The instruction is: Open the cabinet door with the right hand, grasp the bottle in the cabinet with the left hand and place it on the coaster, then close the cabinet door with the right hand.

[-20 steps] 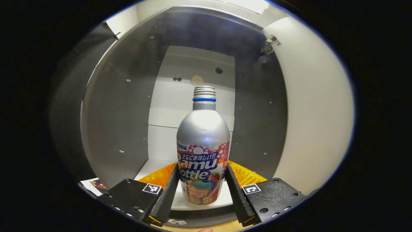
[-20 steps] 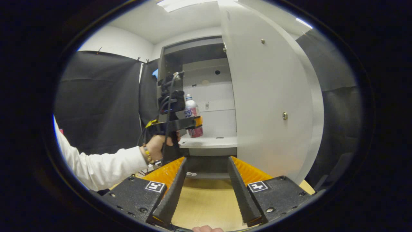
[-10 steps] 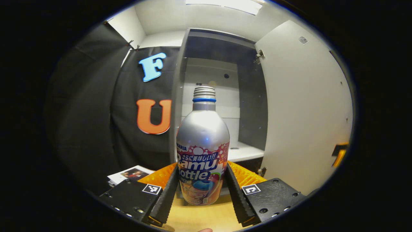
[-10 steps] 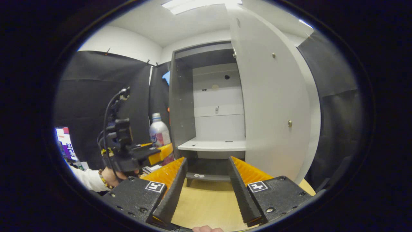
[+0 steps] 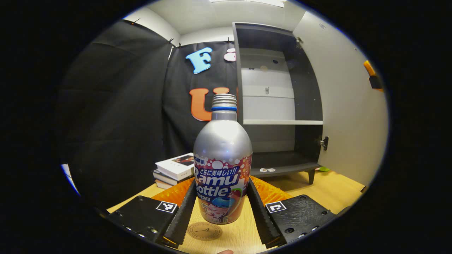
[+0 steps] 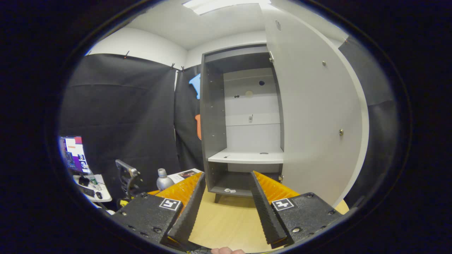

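Observation:
In the left gripper view my left gripper (image 5: 221, 206) is shut on a silver bottle (image 5: 222, 148) with a blue neck ring and a colourful label. The bottle hangs upright just above the wooden table, and a round brown coaster (image 5: 204, 231) lies right below its base. Behind it stands the grey cabinet (image 5: 279, 106), its white door (image 5: 349, 109) swung open to the right. In the right gripper view my right gripper (image 6: 226, 197) is open and holds nothing, facing the cabinet (image 6: 243, 120) and its open door (image 6: 314, 116). The bottle's top (image 6: 163, 180) shows low at the left there.
A stack of books (image 5: 173, 169) lies on the table left of the cabinet. A monitor (image 6: 72, 153) and small items sit on a side desk at the far left. The light wooden tabletop (image 6: 226, 222) stretches in front of the cabinet.
The left gripper has carried the bottle out of the cabinet, leftward and down to just above the coaster. The right gripper has drawn back slightly from the open door.

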Action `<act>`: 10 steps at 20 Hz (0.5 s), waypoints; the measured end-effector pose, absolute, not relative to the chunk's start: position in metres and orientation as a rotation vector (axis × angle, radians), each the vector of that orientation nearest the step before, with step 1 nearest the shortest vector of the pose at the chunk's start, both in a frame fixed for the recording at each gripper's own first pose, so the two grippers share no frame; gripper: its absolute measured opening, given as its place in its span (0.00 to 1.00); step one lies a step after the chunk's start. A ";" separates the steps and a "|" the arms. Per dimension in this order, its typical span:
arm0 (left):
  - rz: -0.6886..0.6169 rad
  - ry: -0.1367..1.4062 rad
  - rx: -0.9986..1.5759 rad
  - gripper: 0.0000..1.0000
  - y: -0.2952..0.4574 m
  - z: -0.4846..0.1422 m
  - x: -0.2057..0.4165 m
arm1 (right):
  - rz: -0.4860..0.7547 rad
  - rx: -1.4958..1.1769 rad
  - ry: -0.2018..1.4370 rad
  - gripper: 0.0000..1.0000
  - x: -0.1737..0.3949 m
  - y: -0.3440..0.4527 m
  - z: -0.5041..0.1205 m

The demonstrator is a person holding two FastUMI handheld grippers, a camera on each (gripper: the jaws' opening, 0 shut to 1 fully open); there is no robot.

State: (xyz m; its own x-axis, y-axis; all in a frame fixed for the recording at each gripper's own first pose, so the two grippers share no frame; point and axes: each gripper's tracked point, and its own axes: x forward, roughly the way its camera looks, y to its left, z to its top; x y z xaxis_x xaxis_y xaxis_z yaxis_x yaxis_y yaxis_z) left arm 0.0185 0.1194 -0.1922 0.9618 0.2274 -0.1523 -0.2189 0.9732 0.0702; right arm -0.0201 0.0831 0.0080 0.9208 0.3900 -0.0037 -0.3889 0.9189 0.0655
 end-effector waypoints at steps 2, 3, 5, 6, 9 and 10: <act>0.262 0.183 0.029 0.76 0.130 -0.217 0.016 | 0.397 0.077 0.018 0.80 -0.021 0.086 0.007; 0.281 0.192 0.030 0.76 0.136 -0.225 0.016 | 0.395 0.081 0.025 0.80 -0.020 0.087 0.006; 0.311 0.200 0.039 0.76 0.147 -0.240 0.016 | 0.384 0.080 0.030 0.80 -0.018 0.086 0.007; 0.319 0.207 0.043 0.76 0.151 -0.247 0.018 | 0.377 0.077 0.030 0.80 -0.019 0.087 0.007; 0.341 0.224 0.050 0.76 0.163 -0.263 0.023 | 0.362 0.073 0.032 0.80 -0.017 0.087 0.008; 0.349 0.227 0.049 0.76 0.167 -0.266 0.026 | 0.360 0.071 0.036 0.80 -0.016 0.088 0.008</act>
